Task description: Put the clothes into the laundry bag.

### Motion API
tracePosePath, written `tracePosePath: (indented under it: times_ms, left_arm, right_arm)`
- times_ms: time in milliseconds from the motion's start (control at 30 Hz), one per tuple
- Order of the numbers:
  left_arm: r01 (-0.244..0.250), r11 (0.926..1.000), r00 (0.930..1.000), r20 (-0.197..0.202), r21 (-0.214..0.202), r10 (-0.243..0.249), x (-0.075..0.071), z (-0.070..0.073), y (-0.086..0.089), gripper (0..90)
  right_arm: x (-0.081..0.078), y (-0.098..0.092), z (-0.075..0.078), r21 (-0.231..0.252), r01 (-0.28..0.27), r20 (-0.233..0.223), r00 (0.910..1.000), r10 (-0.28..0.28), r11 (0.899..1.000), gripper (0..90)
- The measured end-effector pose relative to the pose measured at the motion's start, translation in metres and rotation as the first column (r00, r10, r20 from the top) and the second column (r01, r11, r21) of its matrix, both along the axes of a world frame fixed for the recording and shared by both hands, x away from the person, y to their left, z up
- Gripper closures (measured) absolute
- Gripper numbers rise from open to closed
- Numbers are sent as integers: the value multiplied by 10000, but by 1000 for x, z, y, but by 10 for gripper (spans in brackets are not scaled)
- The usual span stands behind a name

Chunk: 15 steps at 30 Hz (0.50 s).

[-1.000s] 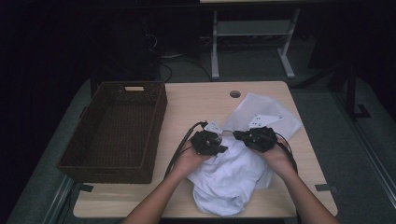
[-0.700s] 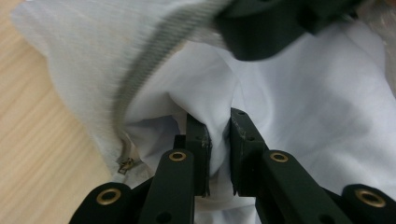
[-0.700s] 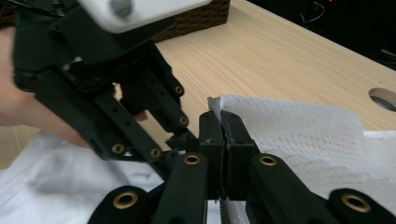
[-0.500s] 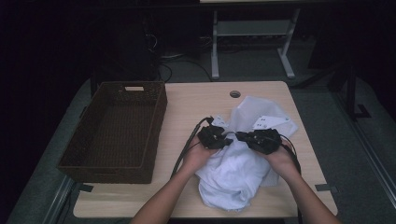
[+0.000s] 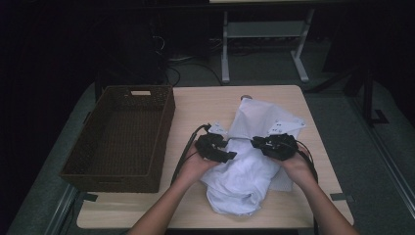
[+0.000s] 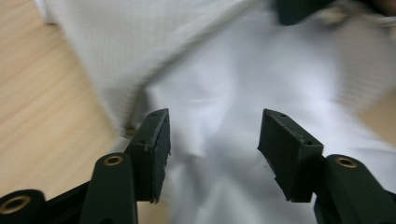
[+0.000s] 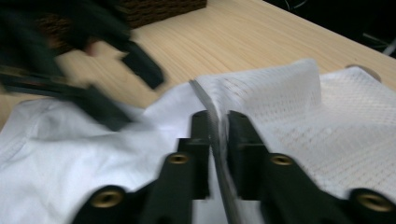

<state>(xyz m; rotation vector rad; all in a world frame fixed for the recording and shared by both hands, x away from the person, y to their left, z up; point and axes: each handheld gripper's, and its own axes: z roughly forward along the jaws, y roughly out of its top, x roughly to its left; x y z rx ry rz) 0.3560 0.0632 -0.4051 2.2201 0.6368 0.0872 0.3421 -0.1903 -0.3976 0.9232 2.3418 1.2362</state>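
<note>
The right claw (image 7: 218, 128) is pinching the mesh bag (image 5: 264, 117) edge at centre frame. The left claw (image 6: 212, 149), jaws just opening and empty, is hovering over the white garment (image 5: 240, 181) (probably stuffing comes next).

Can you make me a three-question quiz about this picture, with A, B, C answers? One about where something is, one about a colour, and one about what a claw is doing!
1. Where is the woven basket on the table?
A. at the left side
B. at the right side
C. on top of the cloth

2. What colour is the crumpled cloth?
A. red
B. white
C. green

3. What is the right claw doing?
A. standing wide open over bare wood
B. pinching the edge of the mesh bag
C. holding the basket

Answers:
1 A, the high view shows the basket by the table's left edge.
2 B, the cloth looks white in all views.
3 B, the right gripper view shows the jaws closed on a thin mesh edge, while the left claw stands open above the cloth.
</note>
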Motion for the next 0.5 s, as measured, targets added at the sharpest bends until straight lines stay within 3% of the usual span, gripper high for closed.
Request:
tracePosePath:
  times_ms: [200,500]
  left_arm:
    - [934,9951,9952,-271,-315,-943,-30,2,-6,331]
    - [1083,9889,9941,-106,1017,-1078,-36,-29,-36,258]
  right_arm:
    - [-7,-28,-3,201,365,-540,9979,-354,9991,551]
    - [-45,-83,-19,101,1343,-1066,9854,-1325,9909,446]
